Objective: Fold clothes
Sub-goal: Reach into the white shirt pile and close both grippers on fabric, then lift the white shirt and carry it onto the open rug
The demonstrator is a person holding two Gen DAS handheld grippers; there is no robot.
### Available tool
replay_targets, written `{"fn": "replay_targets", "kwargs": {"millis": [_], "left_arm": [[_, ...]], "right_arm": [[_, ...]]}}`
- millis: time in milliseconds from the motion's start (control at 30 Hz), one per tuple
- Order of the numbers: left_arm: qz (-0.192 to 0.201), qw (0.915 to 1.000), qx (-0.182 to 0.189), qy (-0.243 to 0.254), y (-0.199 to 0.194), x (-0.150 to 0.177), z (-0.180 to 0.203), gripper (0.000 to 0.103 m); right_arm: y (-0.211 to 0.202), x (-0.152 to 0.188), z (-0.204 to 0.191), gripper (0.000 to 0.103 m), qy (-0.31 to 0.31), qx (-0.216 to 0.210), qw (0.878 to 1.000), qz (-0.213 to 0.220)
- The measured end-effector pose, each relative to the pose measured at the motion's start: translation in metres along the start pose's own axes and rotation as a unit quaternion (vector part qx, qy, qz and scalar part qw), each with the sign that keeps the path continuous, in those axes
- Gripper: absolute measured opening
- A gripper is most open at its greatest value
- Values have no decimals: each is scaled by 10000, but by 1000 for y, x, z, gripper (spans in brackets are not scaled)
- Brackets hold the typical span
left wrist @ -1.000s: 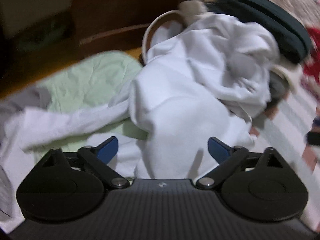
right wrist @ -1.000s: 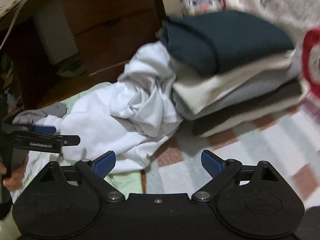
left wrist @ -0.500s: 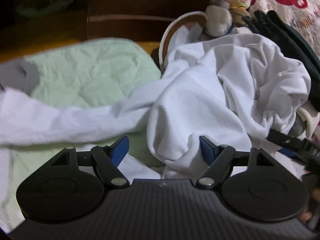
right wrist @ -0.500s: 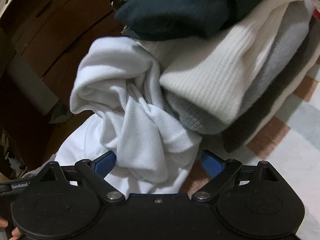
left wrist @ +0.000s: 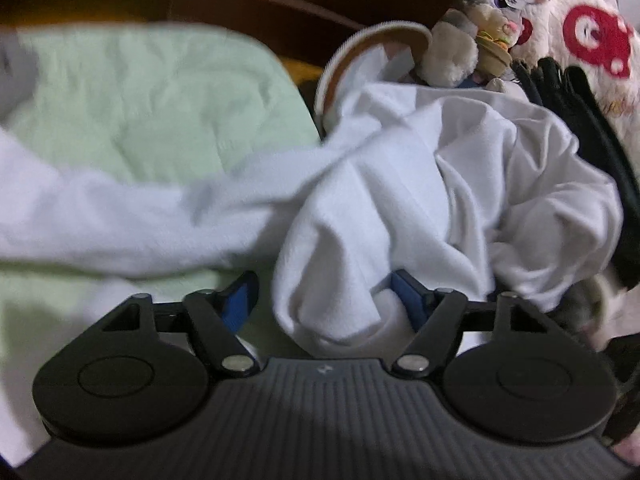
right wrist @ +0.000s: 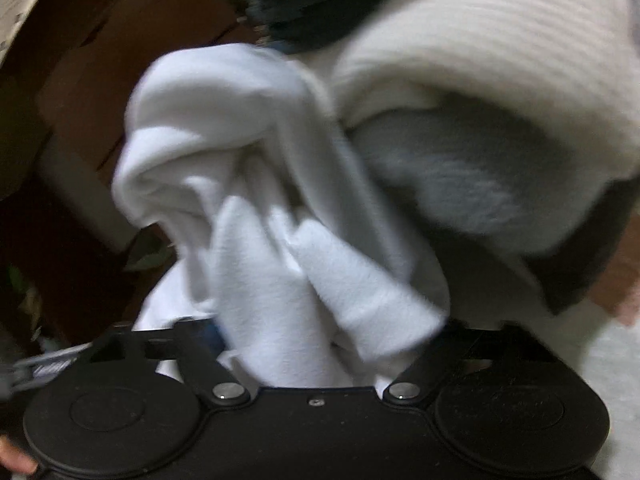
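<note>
White top: the crumpled soft white fleece top (left wrist: pixel 420 184) is lying in a heap on the pale green quilted blanket (left wrist: pixel 152 96), with one long part stretching off to the left.
Left gripper: the left gripper (left wrist: pixel 324 300) is getting closer than it was a second ago, and a fold of the white top is now sitting between its blue fingers (left wrist: pixel 404 296). The fingers are wide apart and are not pinching yet.
Right gripper: the right gripper (right wrist: pixel 320 344) is also pushing in much closer than before. White cloth (right wrist: pixel 256 208) is now filling the gap and hiding its fingers, so I cannot tell if they are wide or pinching.
Folded pile: the neat stack of folded knitted clothes, cream on top of grey (right wrist: pixel 480 100), is touching the white top on its right.
What this means: both grippers seem to be getting ready to grab the white top, which is looking messy, not folded.
Toys: a fluffy grey and white bunny toy (left wrist: pixel 476 28) is sitting behind the heap.
Writing: small pale letters are showing on the other gripper at the left edge of the right view, too blurry to read.
</note>
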State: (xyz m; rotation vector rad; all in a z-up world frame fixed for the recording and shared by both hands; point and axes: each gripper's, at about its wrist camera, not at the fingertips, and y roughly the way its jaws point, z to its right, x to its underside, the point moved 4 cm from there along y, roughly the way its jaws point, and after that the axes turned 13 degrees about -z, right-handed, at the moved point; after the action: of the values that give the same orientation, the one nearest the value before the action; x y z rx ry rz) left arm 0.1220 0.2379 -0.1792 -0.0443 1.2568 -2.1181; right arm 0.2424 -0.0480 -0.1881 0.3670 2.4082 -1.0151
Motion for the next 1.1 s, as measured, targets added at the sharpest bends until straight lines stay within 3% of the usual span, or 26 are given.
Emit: {"fn": "replay_targets", "kwargs": {"millis": [33,133,300,500,667,867,1100], "left_arm": [[-89,9999,140,-20,2,1,0,48],[-109,9991,105,407,-2,5,11,38],[-168,9930,250,1138,-17,21,39,32],[-143,9852,497,1634,-42,41,68,31],[-115,9760,731,2047,-64,59,93,31],[-278,9566,1179,2649,-85,103,138,30],[-504,9255,1702,3346,-108,158,191,30]], "right_arm": [[-2,2,-5,45,-88,-63,9999,-40],[-15,4,-19,36,-255,-316,9991,-137],[-52,4,-35,34,-348,-860,9954,-258],[-98,5,-53,34,-459,-1509,9867,-403],[-133,2,-56,33,-587,-1547,9854,-406],[-184,8,-56,33,-662,-1465,9863,-380],[-275,42,-57,33,-522,-1134,9921,-152]]}}
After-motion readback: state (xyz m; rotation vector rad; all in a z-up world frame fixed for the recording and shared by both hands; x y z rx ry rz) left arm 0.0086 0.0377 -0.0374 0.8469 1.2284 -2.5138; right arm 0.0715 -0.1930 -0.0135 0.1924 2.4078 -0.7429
